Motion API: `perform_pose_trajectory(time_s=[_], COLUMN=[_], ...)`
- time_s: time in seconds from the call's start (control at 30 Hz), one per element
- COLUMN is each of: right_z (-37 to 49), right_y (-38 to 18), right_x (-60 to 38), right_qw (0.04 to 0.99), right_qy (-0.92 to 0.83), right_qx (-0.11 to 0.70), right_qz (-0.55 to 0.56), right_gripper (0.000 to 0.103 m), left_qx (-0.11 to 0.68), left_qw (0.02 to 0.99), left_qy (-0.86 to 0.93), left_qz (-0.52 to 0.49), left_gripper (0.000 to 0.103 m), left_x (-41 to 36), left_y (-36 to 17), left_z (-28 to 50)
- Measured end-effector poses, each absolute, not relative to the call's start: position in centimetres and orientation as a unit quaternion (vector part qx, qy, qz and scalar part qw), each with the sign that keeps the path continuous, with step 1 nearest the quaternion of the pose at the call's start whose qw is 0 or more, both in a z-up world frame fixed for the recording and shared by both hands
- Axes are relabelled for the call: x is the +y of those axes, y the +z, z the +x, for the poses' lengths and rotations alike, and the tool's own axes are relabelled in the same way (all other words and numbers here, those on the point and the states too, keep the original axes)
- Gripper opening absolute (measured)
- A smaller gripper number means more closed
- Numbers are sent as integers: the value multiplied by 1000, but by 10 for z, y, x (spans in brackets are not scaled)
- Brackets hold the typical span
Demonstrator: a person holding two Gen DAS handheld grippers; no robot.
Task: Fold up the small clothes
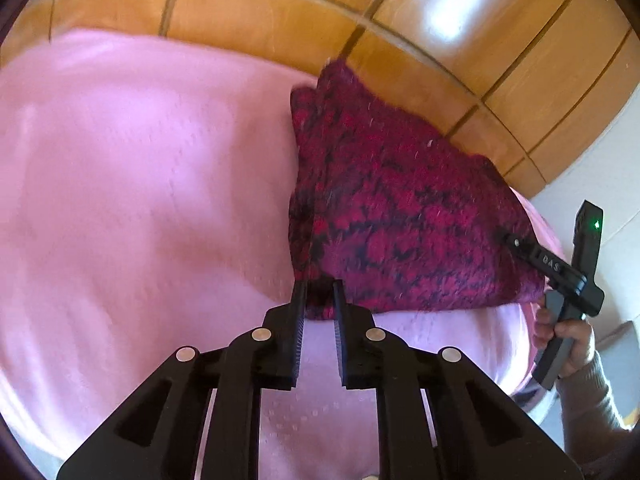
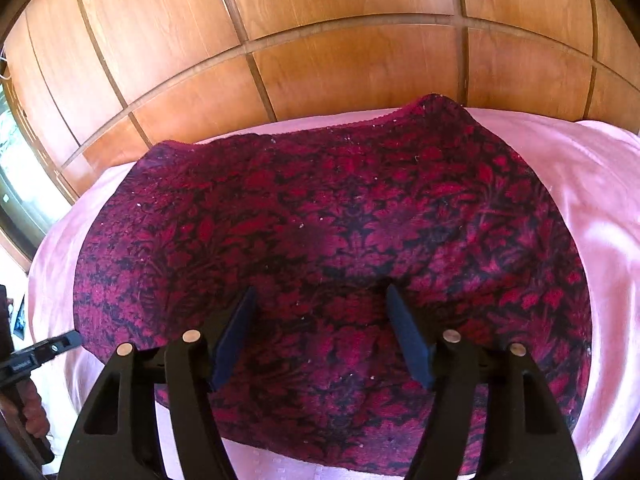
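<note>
One red-and-black knitted garment (image 2: pixel 332 220) lies on a pink blanket (image 1: pixel 140 180), which covers a bed. It sits near the far edge of the bed, close to the wooden panels (image 2: pixel 320 40) behind it, and it looks folded, with layers showing at one side in the left wrist view.

The left gripper (image 1: pixel 319 289) is at the near corner of the garment. Its fingers (image 1: pixel 298 312) stand close together and are clamped on a small piece of the knitted edge there.

The right gripper (image 2: pixel 320 296) is over the near part of the garment. Its two fingers (image 2: pixel 408 336) are wide apart, and the cloth lies flat under the gap between them. Whether the tips touch the cloth I cannot tell. In the left wrist view, the tip of this gripper meets the other near corner of the garment, and a hand (image 1: pixel 568 340) in a grey sleeve (image 1: pixel 592 396) holds its handle.

The blanket around the garment is smooth and bare on both sides.
</note>
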State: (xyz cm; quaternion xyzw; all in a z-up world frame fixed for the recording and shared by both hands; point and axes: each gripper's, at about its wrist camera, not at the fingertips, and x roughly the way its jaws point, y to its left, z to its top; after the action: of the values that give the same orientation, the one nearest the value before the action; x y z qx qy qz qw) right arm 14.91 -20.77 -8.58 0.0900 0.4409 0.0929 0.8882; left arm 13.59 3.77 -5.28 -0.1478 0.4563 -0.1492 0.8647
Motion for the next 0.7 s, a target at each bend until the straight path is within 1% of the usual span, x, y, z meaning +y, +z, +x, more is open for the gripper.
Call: perform_pose_trajectory(time_s=[0.03,0.07,0.1,0.17,0.37,0.5,0.7], right_z=[146,146,146,143,146,149,149], right_y=[-84,-84,-84,-83,-86,-88,-90], right_x=[-207,-208,-208,-207,-202,-200,-196], right_qw=[888,888,888,889,890,891,893], right_qy=[93,93,93,93,92,94,95], right_qx=[441,440,440,439,437,435,431], right_qz=[91,92,93,93,90,89,89], right_gripper=[68,68,68,69,71,73,78], left_qx=[450,436,423,391,367,368,372], left_qw=[873,886,895,916,928,928,927], left_qy=[-134,-116,-101,-75,-53,-50,-47], left_qz=[-132,-110,-96,-58,-18,-4,5], left_gripper=[17,30,44,51,51,51,51], left_x=[34,29,28,21,13,14,7], left_y=[-46,-34,-27,-6,15,16,16], left_z=[137,137,138,140,158,169,185])
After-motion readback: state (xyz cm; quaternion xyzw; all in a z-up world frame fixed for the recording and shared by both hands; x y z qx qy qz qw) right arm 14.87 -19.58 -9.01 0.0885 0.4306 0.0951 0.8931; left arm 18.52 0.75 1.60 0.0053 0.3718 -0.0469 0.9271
